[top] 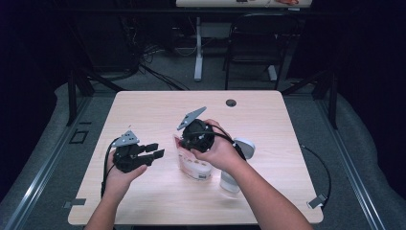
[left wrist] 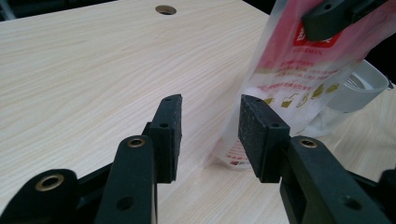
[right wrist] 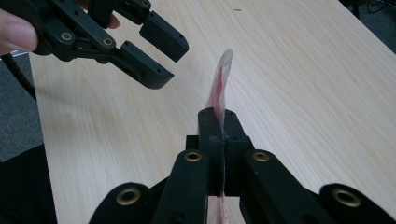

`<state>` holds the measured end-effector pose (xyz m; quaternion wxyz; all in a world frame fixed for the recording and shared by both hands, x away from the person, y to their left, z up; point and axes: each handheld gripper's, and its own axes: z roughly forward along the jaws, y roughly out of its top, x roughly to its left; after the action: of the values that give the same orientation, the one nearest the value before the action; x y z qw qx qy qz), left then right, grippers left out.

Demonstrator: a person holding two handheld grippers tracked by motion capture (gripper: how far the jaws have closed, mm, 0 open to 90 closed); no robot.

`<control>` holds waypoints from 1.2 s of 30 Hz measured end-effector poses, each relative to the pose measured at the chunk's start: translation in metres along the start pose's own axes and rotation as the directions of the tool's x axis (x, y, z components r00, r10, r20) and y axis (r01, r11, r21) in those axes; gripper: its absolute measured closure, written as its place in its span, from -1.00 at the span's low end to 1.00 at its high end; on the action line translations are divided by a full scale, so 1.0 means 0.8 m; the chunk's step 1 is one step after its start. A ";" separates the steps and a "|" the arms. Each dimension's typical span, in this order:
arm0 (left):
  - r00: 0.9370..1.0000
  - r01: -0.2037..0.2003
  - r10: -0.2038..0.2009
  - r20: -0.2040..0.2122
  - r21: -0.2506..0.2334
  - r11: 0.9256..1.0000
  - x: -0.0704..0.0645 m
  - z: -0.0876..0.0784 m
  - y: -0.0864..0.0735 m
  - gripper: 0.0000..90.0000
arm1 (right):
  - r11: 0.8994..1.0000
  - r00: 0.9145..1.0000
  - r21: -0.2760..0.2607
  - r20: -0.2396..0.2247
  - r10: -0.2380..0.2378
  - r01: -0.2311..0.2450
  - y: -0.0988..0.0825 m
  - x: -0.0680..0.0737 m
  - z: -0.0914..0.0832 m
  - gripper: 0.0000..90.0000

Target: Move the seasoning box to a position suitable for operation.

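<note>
Pouch (top: 192, 165) is standing upright near the middle of the bench (top: 143, 201), a little toward the near edge, with the right hand-held gripper (top: 184, 140) pinching its top edge; in the right gripper view the jaws are sitting fully closed on the thin pink-and-clear film (right wrist: 222, 77), which is sticking up between them. The left hand-held gripper (top: 155, 151) is hovering just beside the pouch on its left side, jaws parted about two-thirds and gripping nothing; its pads (left wrist: 168, 135) are facing the pouch's lower corner (left wrist: 280, 79) without touching it. Judged step: the right side is steadying the pouch while the left is lining up for a second grip. The next move is probably calling for the left jaws to advance onto the film and close, well apart from the right grip, so the top can be pulled open. A white container (top: 237, 165) is lying behind the pouch toward the right edge, half covered by the forearm; its type is unclear. The pouch's print is too small to read.
</note>
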<state>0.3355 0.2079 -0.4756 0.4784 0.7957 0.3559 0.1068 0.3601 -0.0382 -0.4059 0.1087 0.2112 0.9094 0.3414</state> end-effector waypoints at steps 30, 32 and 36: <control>0.970 -0.132 0.117 0.215 0.059 0.989 -0.005 0.047 -0.049 0.00 | 0.997 0.996 -0.035 -0.057 -0.069 0.067 -0.018 0.011 -0.018 1.00; 0.969 -0.134 0.113 0.221 0.081 0.988 -0.007 0.055 -0.053 0.00 | 0.997 0.996 -0.030 -0.059 -0.074 0.072 -0.019 0.011 -0.019 1.00; 0.961 -0.187 0.156 0.227 0.122 0.975 -0.016 0.068 -0.058 0.02 | 0.997 0.996 -0.038 -0.057 -0.074 0.072 -0.020 0.013 -0.019 1.00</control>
<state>0.3325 0.1754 -0.5404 0.4450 0.8627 0.2379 0.0352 0.3411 -0.0529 -0.4059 0.0981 0.1656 0.9132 0.3593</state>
